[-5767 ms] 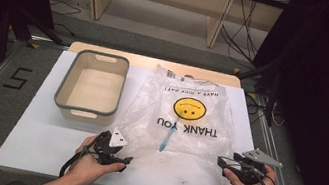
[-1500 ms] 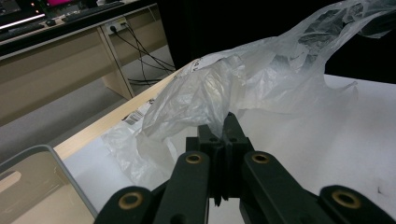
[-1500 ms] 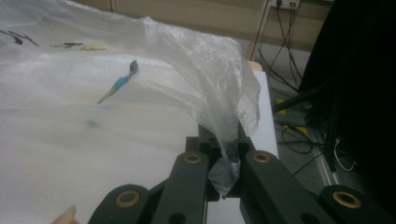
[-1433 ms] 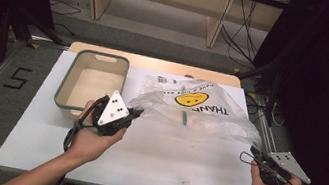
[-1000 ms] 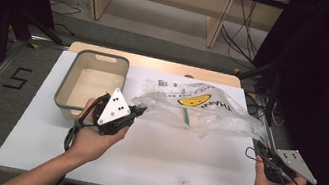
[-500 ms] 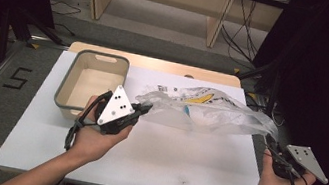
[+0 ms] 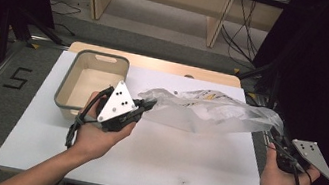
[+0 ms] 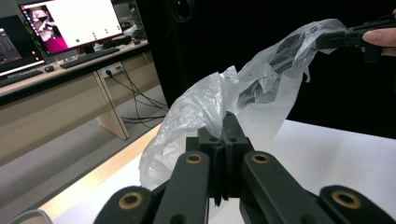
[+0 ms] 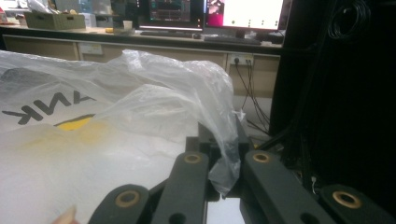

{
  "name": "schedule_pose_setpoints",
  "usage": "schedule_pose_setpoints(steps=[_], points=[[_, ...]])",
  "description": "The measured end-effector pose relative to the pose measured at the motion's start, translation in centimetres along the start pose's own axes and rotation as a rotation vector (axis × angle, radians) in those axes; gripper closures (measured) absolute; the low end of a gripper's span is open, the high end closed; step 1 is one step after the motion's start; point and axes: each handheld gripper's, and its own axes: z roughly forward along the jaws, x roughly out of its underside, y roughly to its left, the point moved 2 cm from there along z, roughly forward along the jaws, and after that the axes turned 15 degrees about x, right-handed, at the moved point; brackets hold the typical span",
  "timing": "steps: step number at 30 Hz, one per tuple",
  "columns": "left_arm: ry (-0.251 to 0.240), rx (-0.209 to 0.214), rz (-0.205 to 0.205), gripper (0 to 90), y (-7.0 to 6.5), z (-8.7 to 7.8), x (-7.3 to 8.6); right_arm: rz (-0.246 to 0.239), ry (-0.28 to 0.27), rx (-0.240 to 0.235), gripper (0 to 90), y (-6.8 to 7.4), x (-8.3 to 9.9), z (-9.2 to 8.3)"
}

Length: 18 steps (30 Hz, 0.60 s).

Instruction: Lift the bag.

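- Table [image 7: 152, 156]: white top, on grey floor; wooden edge along the far side.
- Bag [image 7: 209, 113]: clear plastic with black letters and a yellow mark, stretched above the table between both grippers, sagging in the middle, lower side close over the tabletop. In the left gripper view [image 8: 219, 102], rising from the jaws toward the far gripper at the upper right. In the right gripper view [image 9: 116, 126], spread wide to the left of the jaws.
- Bin [image 7: 62, 98]: grey rim, beige inside, at the far left of the table, just beside the left hand.
- Left gripper [image 7: 147, 106]: jaws closed, pinching the bag's left end; grey plate on top.
- Right gripper [image 7: 274, 136]: jaws closed, pinching the bag's right end, beyond the table's right edge.
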Motion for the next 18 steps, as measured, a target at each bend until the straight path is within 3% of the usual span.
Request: schedule_pose_setpoints(steps=[9, 18], points=[[-0.033, -0.004, 0.022, 89.5, 0.0, -0.4, -1.3, 0.010, -0.015, 0.002, 90.0, 0.1, -0.6, 0.1], [-0.040, -0.025, 0.007, 89.6, 0.7, -0.7, -1.3, 0.014, -0.009, 0.003, 90.0, 0.1, -0.6, 0.2]])
